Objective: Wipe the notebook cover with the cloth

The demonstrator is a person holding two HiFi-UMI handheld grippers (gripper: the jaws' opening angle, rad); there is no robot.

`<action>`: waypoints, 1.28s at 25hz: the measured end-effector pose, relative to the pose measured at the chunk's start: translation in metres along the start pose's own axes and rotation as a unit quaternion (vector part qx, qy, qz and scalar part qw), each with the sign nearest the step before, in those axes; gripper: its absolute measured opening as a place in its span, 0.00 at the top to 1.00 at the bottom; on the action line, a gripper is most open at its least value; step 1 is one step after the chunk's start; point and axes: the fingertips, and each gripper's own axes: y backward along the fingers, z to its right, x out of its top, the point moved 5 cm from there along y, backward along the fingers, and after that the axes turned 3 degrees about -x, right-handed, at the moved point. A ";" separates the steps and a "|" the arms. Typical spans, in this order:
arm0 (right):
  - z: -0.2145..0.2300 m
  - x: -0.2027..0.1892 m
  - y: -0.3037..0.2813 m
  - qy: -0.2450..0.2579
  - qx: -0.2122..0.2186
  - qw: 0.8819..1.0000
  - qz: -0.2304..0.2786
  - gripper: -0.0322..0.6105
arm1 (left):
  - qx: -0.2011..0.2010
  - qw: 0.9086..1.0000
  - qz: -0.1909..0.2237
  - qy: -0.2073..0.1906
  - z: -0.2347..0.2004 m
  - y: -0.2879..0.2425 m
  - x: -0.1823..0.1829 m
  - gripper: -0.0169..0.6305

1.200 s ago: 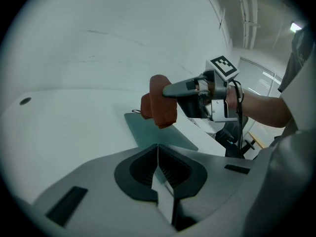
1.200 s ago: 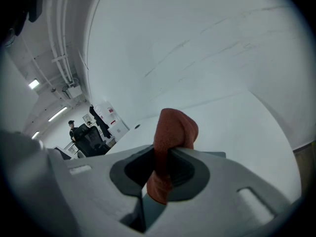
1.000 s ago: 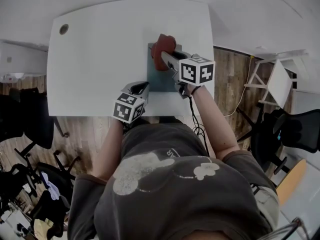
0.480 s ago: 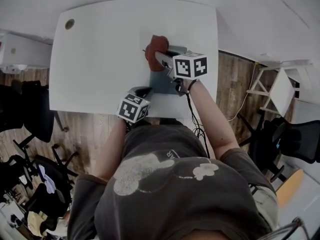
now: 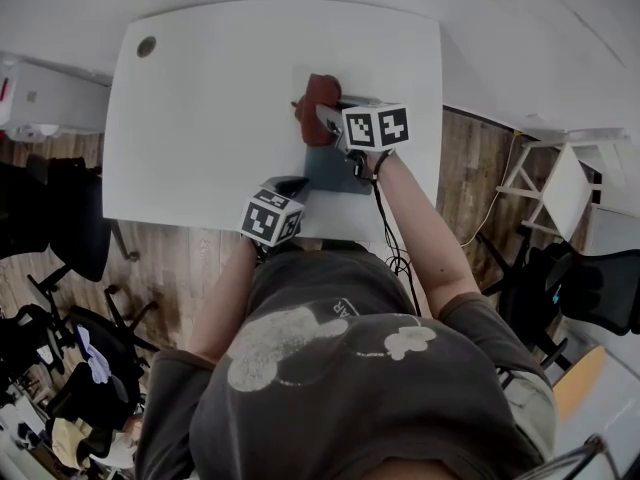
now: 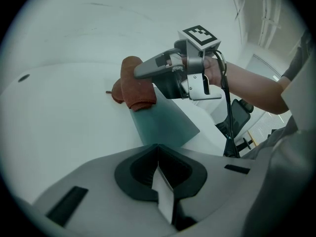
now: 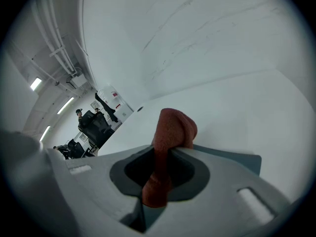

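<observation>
Rust-red folded cloth (image 5: 316, 93): clenched in right tool (image 5: 324, 118) and pressed on the far left corner of the slate-blue rectangular notebook (image 5: 335, 173), on the white tabletop (image 5: 210, 88). The cover's long axis runs back toward the person, the likely stroke direction. Left tool (image 5: 288, 184): closed on nothing, near the notebook's near corner.

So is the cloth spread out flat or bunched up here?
Bunched up: the cloth is a folded wad pinched in the right tool, resting at the far edge of the notebook.
</observation>
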 end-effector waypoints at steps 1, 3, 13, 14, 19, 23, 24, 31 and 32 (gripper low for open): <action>0.004 -0.001 0.000 0.001 -0.007 1.000 -0.003 0.86 | 0.000 1.000 -0.001 0.001 0.000 0.000 0.000 0.98; 0.011 -0.003 0.000 0.002 -0.020 1.000 -0.008 0.86 | 0.000 1.000 -0.002 0.001 0.000 0.000 0.001 0.98; 0.040 -0.012 0.025 -0.017 -0.060 0.998 -0.009 0.86 | -0.007 1.000 -0.015 -0.002 -0.002 0.003 0.000 0.98; 0.045 -0.013 0.029 -0.020 -0.066 0.998 -0.009 0.86 | -0.008 1.000 -0.018 -0.004 -0.002 0.003 0.000 0.98; 0.061 -0.023 0.049 -0.036 -0.094 0.995 -0.002 0.85 | -0.012 1.000 -0.029 -0.001 -0.005 0.006 0.000 0.98; 0.070 -0.034 0.067 -0.051 -0.113 0.992 0.006 0.85 | -0.016 0.999 -0.032 -0.005 -0.004 0.008 -0.001 0.98; 0.073 -0.036 0.071 -0.055 -0.118 0.991 0.009 0.85 | -0.016 0.999 -0.034 -0.009 -0.004 0.008 0.000 0.98; 0.087 -0.045 0.092 -0.078 -0.152 0.985 0.023 0.85 | -0.024 0.998 -0.046 -0.022 -0.003 0.007 0.000 0.98; 0.087 -0.046 0.094 -0.078 -0.156 0.984 0.025 0.85 | -0.026 0.998 -0.046 -0.022 -0.003 0.007 0.000 0.98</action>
